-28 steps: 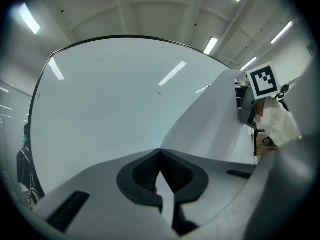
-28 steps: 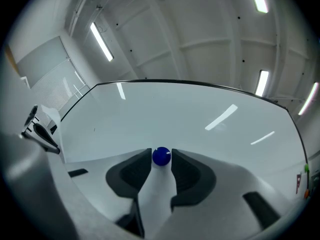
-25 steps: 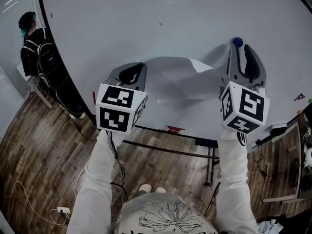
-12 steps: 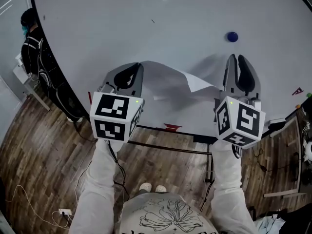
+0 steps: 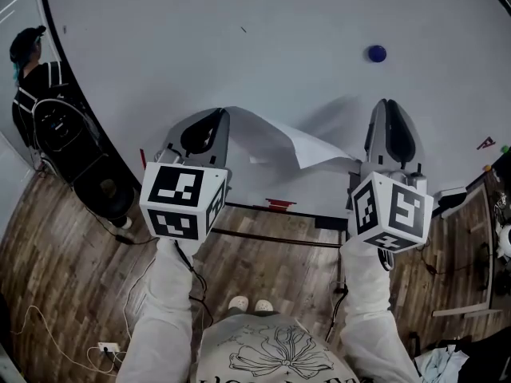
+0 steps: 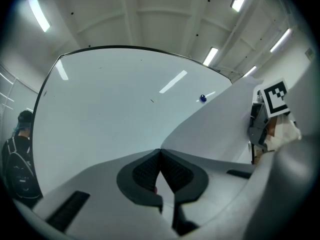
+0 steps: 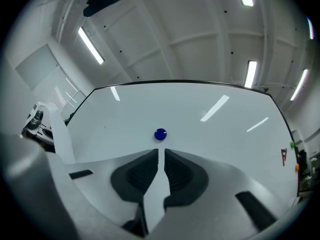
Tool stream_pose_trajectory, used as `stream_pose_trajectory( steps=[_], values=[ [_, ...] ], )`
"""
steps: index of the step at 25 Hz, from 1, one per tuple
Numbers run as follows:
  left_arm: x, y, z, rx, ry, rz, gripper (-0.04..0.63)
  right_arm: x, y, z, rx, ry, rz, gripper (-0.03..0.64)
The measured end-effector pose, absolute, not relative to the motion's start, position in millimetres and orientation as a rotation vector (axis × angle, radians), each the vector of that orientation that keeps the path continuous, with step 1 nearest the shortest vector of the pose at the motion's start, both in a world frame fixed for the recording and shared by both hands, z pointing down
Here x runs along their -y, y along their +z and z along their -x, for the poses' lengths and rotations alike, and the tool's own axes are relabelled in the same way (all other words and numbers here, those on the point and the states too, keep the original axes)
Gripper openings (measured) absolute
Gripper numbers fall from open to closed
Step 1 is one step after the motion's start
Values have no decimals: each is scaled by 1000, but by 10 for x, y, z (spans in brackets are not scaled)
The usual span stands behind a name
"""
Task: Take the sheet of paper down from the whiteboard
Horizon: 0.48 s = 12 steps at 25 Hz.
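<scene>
The white sheet of paper [image 5: 271,138] hangs between both grippers in front of the whiteboard [image 5: 239,46], buckled and sagging in the middle. My left gripper [image 5: 214,112] is shut on the sheet's left edge; in the left gripper view its pads [image 6: 160,151] meet on the paper [image 6: 225,119]. My right gripper [image 5: 389,102] is at the sheet's right edge. Its jaws [image 7: 161,151] are closing with the paper [image 7: 156,194] in the narrow gap between them, the pads not pressing. A blue magnet [image 5: 377,53] sits on the board above the right gripper, clear of the paper.
A person with a backpack [image 5: 40,110] stands by the board's left edge. The board's tray holds a red object [image 5: 275,205]. Small red marks [image 5: 485,143] are at the board's right. Cables lie on the wooden floor [image 5: 72,294] below.
My right gripper has dropped from the blue magnet to the paper's right edge and narrowed its jaws. The paper's right side came off the board and sagged. The left gripper kept its hold.
</scene>
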State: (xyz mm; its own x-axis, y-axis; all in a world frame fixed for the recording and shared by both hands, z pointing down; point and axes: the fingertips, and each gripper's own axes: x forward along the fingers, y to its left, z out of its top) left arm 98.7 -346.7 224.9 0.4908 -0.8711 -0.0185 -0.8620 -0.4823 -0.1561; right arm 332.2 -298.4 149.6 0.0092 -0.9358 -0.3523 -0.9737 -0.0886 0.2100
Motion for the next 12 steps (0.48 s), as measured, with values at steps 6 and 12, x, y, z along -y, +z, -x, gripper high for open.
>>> stream_pose_trajectory(
  steps=[6, 12],
  values=[
    [3449, 2274, -982, -1523, -85, 2589, 5, 2989, 1567, -3305, -2073, 609, 2170, 32],
    [3455, 2298, -981, -1535, -76, 2591, 5, 3028, 1630, -3308, -2092, 591, 2173, 32]
  ],
)
